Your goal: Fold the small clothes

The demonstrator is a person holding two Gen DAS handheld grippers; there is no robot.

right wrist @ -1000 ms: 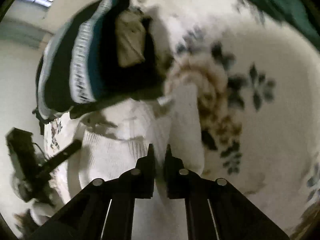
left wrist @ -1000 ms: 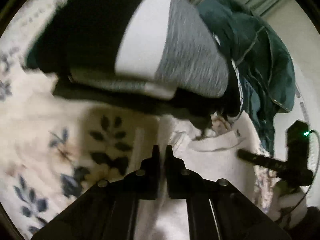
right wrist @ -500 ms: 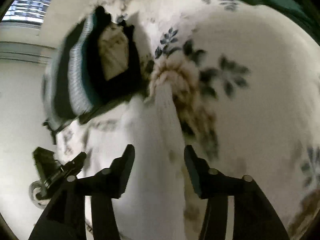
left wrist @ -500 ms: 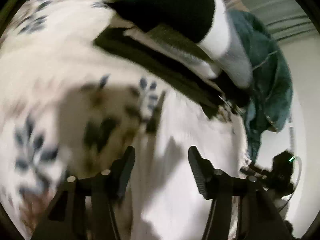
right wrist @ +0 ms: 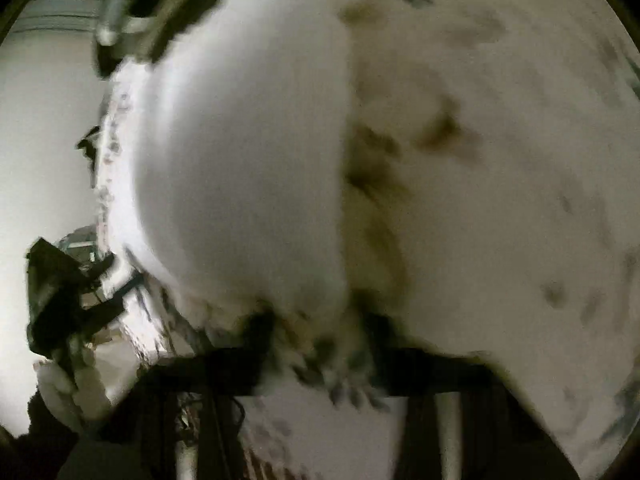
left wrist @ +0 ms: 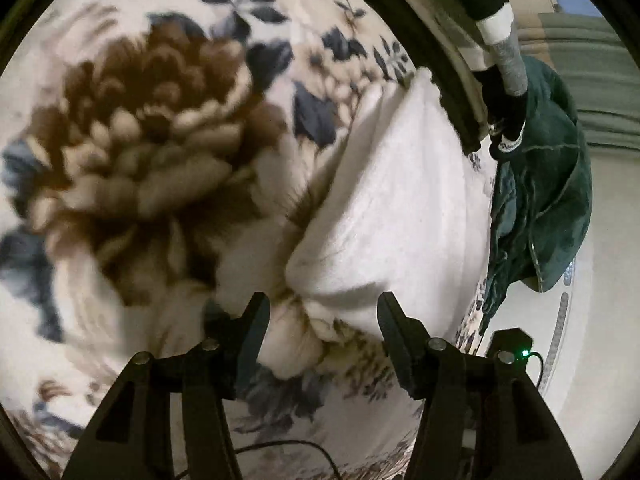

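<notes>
A white garment (left wrist: 396, 208) lies folded on the floral blanket (left wrist: 152, 140); it also shows, blurred, in the right wrist view (right wrist: 248, 152). My left gripper (left wrist: 322, 320) is open and empty, just short of the garment's near edge. My right gripper (right wrist: 320, 356) is open, with its fingers spread and blurred, low over the blanket at the garment's near end. The other gripper's dark body shows at the left edge of the right wrist view (right wrist: 60, 292).
A stack of folded dark and striped clothes (left wrist: 460, 20) lies beyond the white garment. A dark green garment (left wrist: 548, 184) hangs over the blanket's right edge. A cable (left wrist: 288, 452) lies near my left gripper's base.
Both grippers opened and let go of the white garment, then pulled back toward its near edge. The garment now lies flat on the blanket.
</notes>
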